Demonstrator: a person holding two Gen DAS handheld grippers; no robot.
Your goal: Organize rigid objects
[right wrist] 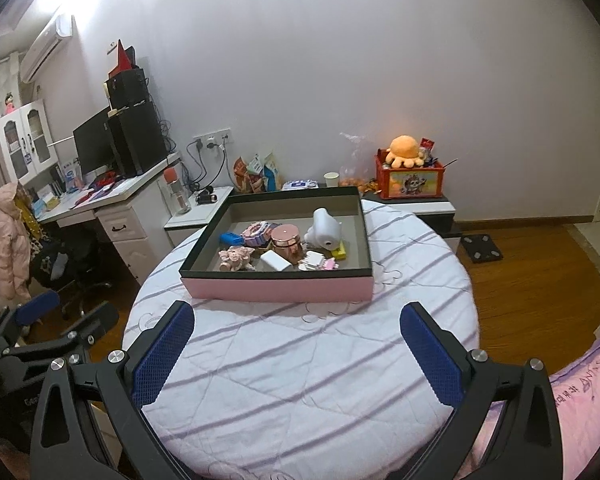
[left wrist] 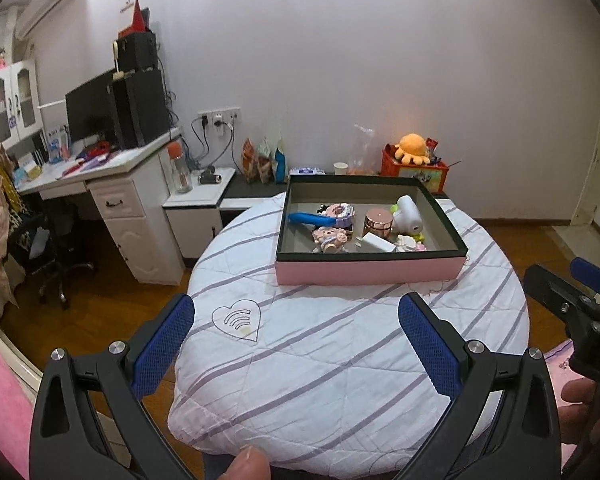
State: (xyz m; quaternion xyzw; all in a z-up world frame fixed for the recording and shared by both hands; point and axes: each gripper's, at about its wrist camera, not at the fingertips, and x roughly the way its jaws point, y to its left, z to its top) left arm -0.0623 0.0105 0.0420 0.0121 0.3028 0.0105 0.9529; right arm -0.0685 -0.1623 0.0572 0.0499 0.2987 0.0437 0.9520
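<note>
A pink box with a black rim (left wrist: 366, 270) (right wrist: 278, 288) sits at the far side of a round table under a white, purple-striped quilted cloth (left wrist: 320, 360) (right wrist: 300, 360). Inside lie several small things: a blue tool (left wrist: 310, 219), a pink bear figure (left wrist: 330, 238) (right wrist: 236, 258), a rose-gold jar (left wrist: 379, 222) (right wrist: 286, 240), a white rounded device (left wrist: 408, 214) (right wrist: 324, 228) and a white block (left wrist: 378, 244) (right wrist: 275, 261). My left gripper (left wrist: 296, 312) hangs open over the cloth, well short of the box. My right gripper (right wrist: 298, 320) is also open and holds nothing.
A white desk (left wrist: 100, 168) with a monitor and black boxes stands at the left, an office chair (left wrist: 56, 248) beside it. A low shelf behind the table carries snack bags, a cup and an orange crate with a plush octopus (left wrist: 412, 148). Wooden floor lies to the right.
</note>
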